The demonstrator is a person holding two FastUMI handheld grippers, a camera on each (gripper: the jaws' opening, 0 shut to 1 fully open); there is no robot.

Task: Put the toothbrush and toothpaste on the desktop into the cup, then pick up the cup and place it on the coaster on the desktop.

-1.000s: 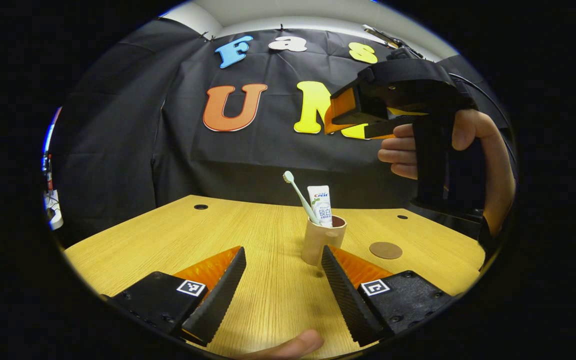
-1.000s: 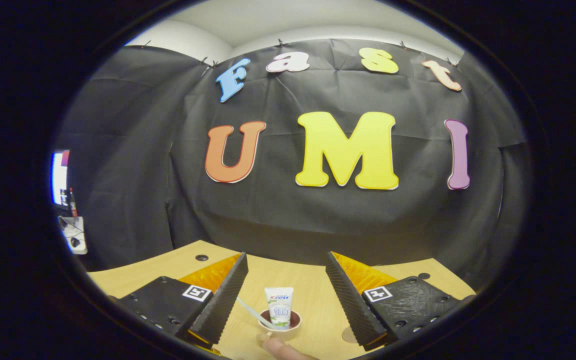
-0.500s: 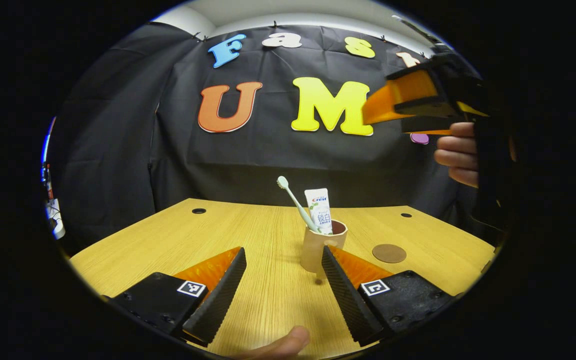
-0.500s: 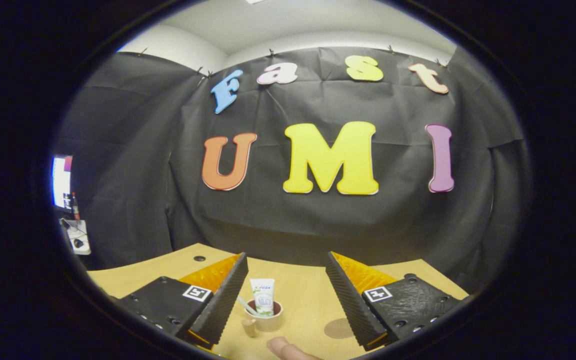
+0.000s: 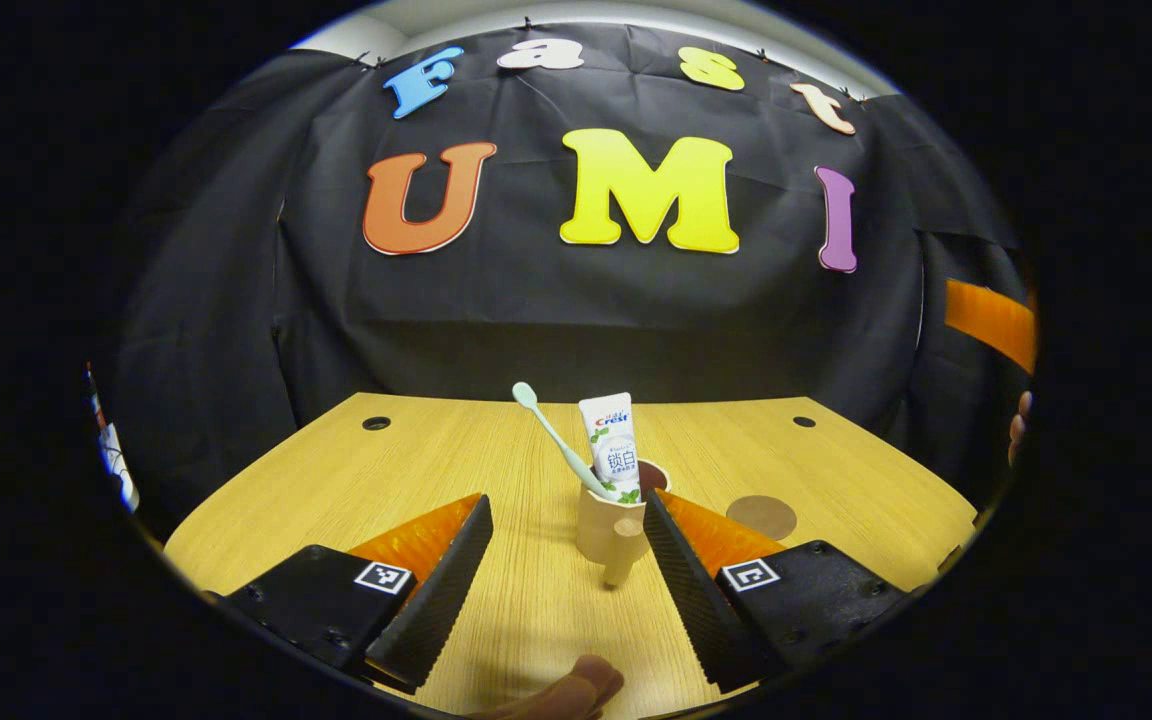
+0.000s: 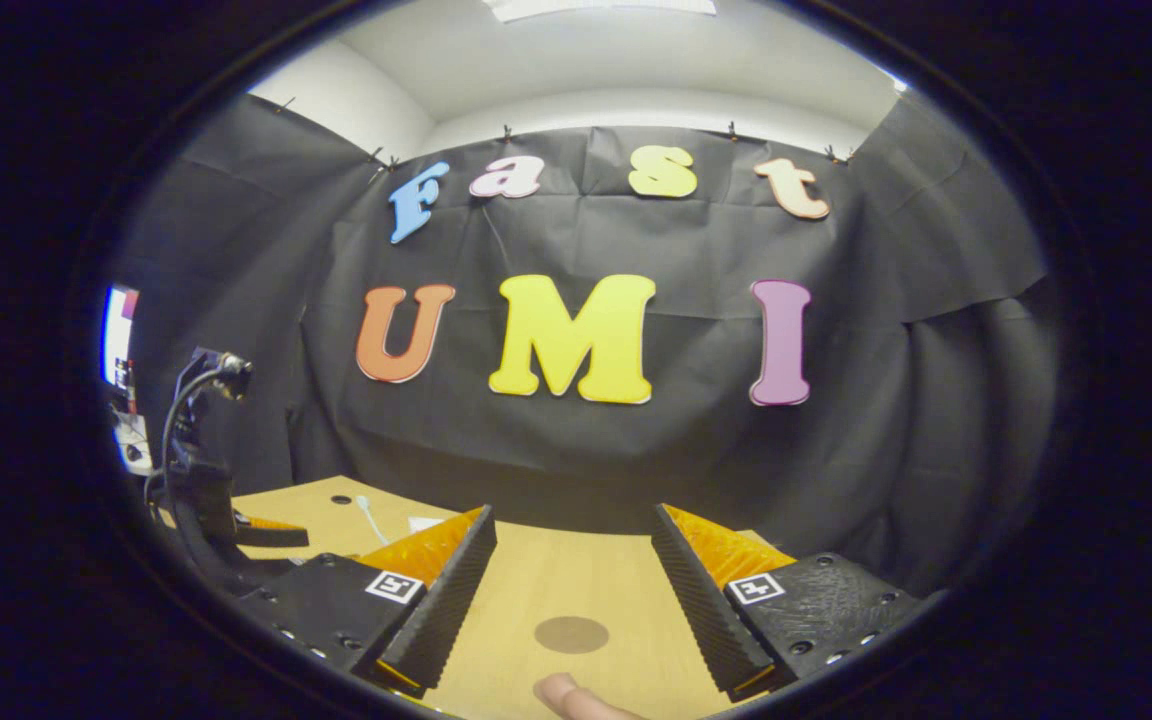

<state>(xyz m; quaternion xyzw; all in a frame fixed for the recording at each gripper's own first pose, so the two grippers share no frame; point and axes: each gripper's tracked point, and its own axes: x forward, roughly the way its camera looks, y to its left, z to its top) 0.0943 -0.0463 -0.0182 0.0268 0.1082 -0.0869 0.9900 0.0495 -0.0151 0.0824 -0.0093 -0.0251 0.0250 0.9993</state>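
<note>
One beige cup [image 5: 608,525] (handled), toothbrush [image 5: 552,439], toothpaste [image 5: 612,448] upright inside

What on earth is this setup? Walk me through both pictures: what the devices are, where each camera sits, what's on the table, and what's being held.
A person holds a two-finger gripper in each hand, and each gripper carries a fisheye camera looking forward along its own fingers.

In the left gripper view, the left gripper is open above a light wooden desktop. On the desktop stands a beige handled cup holding a pale green toothbrush and a white toothpaste tube. A round brown coaster lies beside the cup.

In the right gripper view, the right gripper is open above the coaster.

Neither gripper holds anything.
</note>
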